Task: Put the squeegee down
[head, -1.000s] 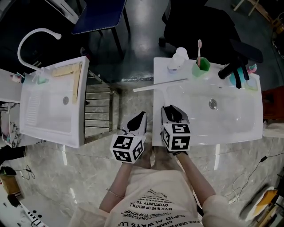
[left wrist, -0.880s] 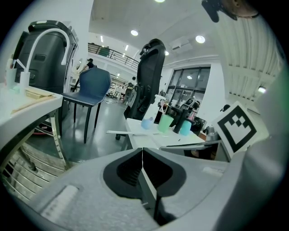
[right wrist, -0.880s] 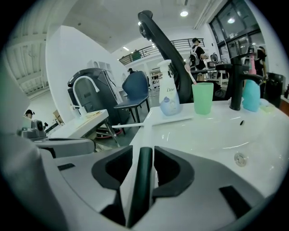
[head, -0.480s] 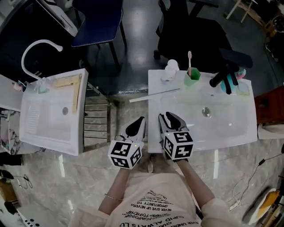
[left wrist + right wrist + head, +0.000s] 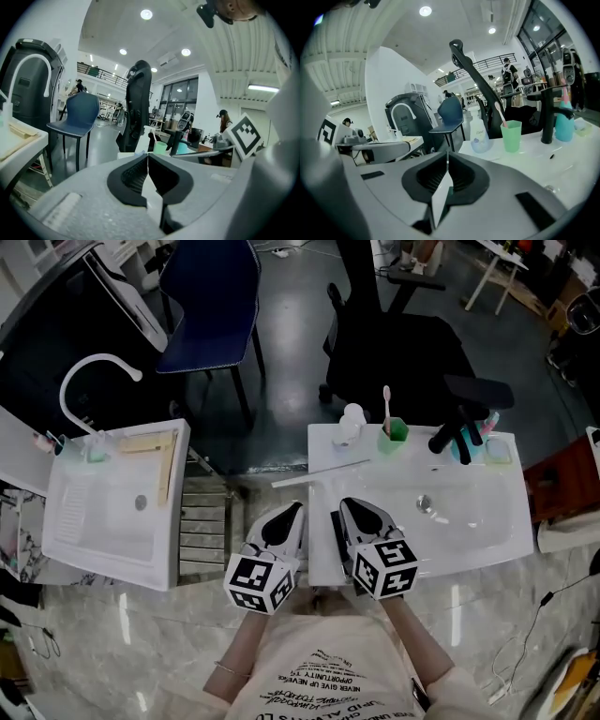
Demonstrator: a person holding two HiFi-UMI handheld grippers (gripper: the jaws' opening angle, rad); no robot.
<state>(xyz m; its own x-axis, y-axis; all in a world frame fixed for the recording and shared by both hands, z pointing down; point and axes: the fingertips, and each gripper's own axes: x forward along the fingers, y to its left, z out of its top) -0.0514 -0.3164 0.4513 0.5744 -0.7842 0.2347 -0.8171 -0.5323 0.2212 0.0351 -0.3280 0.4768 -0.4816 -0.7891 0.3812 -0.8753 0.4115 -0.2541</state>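
Head view showed the squeegee (image 5: 323, 472) lying flat along the rear left ledge of the sink (image 5: 492, 526). Its left end overhung the sink's edge, and its right end lay near the bottle (image 5: 351, 424) and the cup (image 5: 393, 434). We found it well clear of both tools. The left gripper (image 5: 296, 510) hung beside the sink's left edge, and the right gripper (image 5: 343, 506) was over its front left corner. In the left gripper view the jaws were together, with nothing between them. In the right gripper view the jaws had just been closing and stood together, likewise empty.
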